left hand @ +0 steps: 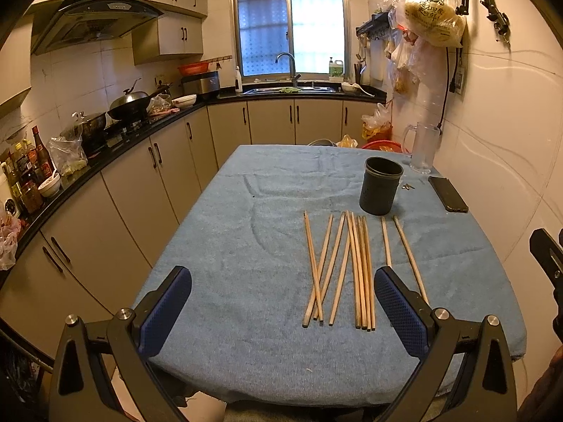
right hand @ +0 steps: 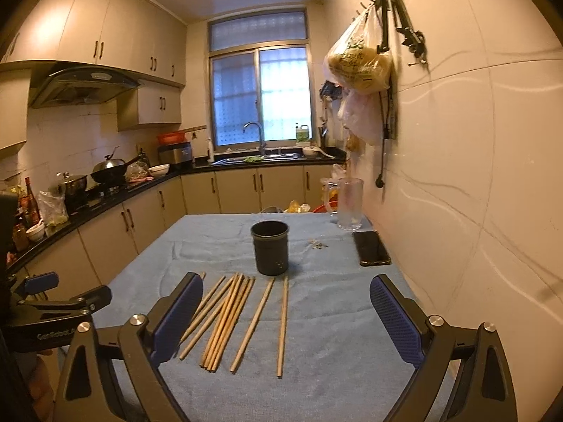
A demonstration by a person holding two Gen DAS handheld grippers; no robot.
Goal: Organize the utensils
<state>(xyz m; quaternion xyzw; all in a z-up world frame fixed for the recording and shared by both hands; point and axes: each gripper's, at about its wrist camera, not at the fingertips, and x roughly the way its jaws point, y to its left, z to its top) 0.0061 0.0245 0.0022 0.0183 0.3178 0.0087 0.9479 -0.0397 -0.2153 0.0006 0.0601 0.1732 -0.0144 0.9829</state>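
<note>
Blue-padded fingers of the left gripper (left hand: 281,311) fill the near edge of the left wrist view, spread wide apart and holding nothing; they hover above the near end of a table covered with a blue towel (left hand: 228,246). Between and just beyond those fingers lie the wooden chopsticks (left hand: 346,267), flat on the towel, their long axes running near to far. Most sit in a loose bundle, a few crossing one another at slight angles, and two lie separately to the right of it, roughly parallel. Just beyond their far ends, on the right side, stands a dark cylindrical utensil holder (left hand: 380,186), upright with its mouth open upward. In the right wrist view the right gripper (right hand: 285,320) is likewise wide open and empty, raised over the near part of the table, with the chopsticks (right hand: 228,320) between its fingers and the holder (right hand: 270,248) farther off. Right of the holder a black phone (right hand: 371,248) lies flat near the wall, and a clear plastic jug (right hand: 348,202) stands at the far right corner.
</note>
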